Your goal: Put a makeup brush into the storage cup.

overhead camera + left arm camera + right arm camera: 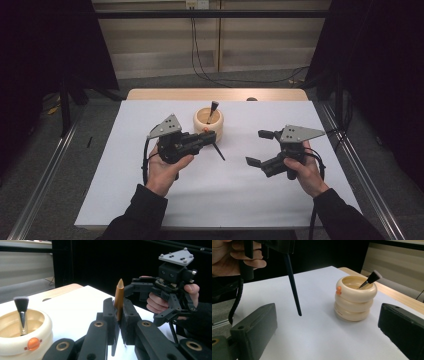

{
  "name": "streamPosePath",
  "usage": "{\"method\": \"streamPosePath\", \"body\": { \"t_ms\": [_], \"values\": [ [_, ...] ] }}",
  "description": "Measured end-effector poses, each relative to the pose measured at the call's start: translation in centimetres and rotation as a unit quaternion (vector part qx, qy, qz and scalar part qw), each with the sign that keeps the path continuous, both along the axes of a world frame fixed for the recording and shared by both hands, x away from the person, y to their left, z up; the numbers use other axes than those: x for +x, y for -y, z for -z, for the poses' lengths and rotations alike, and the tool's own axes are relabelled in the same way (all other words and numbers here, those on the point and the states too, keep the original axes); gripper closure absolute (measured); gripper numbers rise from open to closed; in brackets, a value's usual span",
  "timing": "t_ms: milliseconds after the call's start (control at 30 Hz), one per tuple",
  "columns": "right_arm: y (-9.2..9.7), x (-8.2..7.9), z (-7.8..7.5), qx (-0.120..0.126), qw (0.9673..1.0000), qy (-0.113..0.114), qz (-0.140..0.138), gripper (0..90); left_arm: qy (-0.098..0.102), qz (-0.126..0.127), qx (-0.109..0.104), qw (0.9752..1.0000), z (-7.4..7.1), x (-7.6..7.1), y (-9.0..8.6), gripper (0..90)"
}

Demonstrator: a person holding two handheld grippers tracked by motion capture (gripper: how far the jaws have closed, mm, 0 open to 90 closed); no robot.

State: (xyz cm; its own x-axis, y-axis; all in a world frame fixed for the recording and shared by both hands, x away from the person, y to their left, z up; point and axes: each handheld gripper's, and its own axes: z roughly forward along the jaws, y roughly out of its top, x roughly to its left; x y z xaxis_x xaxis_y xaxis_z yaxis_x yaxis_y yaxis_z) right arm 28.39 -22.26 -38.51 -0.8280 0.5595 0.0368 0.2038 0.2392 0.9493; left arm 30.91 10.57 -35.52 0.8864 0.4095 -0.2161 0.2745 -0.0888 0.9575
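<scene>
On the worktop, high view: the left gripper [207, 138] clenches a thin dark brush [218, 150], just near of the cream holder [208, 123] on the white worktop [125, 190].
Left gripper view: jaws clamp the brush's orange-tipped handle [119, 300]; another brush [22, 312] stands in the holder, far left.
Right gripper view: the right gripper [324, 325] is released, jaws wide apart, well right of the holder.

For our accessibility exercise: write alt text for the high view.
A person's left tool grips a thin brush beside a cream holder containing another brush, on a white table. The right tool hangs open.
</scene>
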Motion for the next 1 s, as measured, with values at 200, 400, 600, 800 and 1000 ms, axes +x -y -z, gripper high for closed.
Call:
{"method": "streamPosePath", "body": {
  "t_ms": [200,400,600,800,1000],
  "values": [
    [0.7,-0.8,0.3,0.007,0.9999,0.0,0.012,2.1,-0.001,-0.009,0.0,1.0,0.0,0.4,-0.6,84.2],
    [1.6,-1.5,1.1,0.017,0.9995,-0.007,0.025,2.2,-0.003,-0.019,-0.003,0.9998,-0.1,0.9,-1.2,84.2],
    [2.3,-1.9,1.2,0.022,0.9992,-0.006,0.033,2.8,-0.001,-0.038,0.003,0.9993,-0.5,1.6,-1.9,84.2],
    [2.5,-2.4,1.5,0.015,0.9992,-0.007,0.038,2.4,0.001,-0.049,0.004,0.9988,-0.6,2.1,-2.3,84.2],
    [2.8,-3.0,1.2,0.015,0.9987,-0.003,0.048,2.1,0.001,-0.057,0.002,0.9984,-1.1,2.7,-2.6,84.2]
  ]
}}
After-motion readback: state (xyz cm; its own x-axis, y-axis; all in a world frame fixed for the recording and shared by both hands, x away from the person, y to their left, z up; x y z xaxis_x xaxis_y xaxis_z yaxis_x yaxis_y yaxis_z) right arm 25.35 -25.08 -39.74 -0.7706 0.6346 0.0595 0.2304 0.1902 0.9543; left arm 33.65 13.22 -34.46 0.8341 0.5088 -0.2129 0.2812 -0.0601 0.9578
